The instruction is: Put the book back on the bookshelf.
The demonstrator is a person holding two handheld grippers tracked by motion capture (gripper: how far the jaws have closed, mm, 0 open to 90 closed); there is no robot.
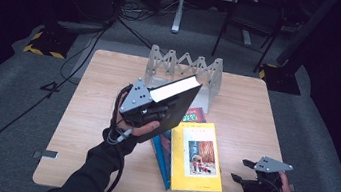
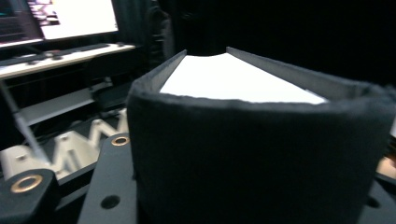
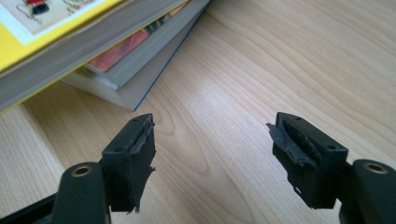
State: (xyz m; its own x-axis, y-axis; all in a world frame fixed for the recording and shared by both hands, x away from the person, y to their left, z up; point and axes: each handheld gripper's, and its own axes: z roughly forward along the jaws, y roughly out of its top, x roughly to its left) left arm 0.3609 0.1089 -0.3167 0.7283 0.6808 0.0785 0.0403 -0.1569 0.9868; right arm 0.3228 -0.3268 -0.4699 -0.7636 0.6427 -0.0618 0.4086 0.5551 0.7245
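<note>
Overhead, the left gripper held a black book lifted off the surface, tilted, its white page edge facing up-left — the jaws closed across its lower end, though the book and the grey plate hid most of them. From the left gripper view the book's dark spine lay blurred and so close that the jaw tips were out of sight; white pages ran away behind it. A grey rack stood just behind, partly covered by the book. The right gripper hovered low near the surface's right front corner, jaws wide apart and gripping nothing. Beside it lay a stack — yellow book on top, the others only slivers beneath.
</note>
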